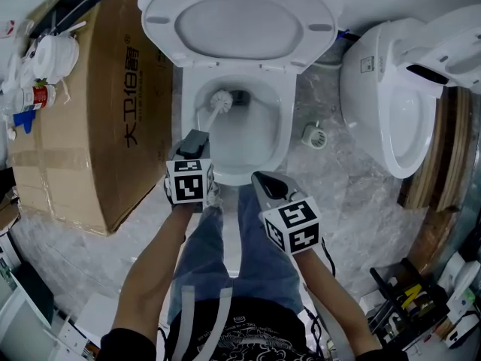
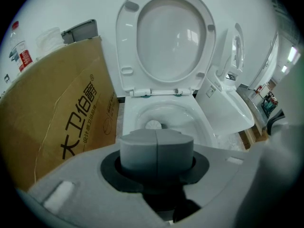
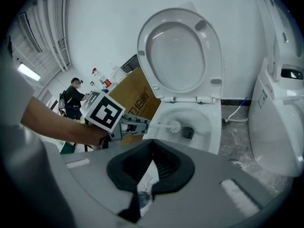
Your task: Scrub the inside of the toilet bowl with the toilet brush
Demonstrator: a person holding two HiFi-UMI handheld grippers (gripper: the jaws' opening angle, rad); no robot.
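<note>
Entry one: my left gripper (image 1: 197,140) is clenched on the grey handle end of the toilet brush (image 1: 219,104). The brush's white bristle head sits down inside the toilet bowl (image 1: 281,130), just beside the dark drain hole, with the lid (image 1: 240,21) stood upright behind. Entry two: my right gripper (image 1: 263,179) has its jaw tips pressed together on nothing and is held just at the bowl's front rim. Entry three, surroundings: a cardboard box (image 1: 98,104) to the left and a second toilet (image 1: 391,104) to the right.
</note>
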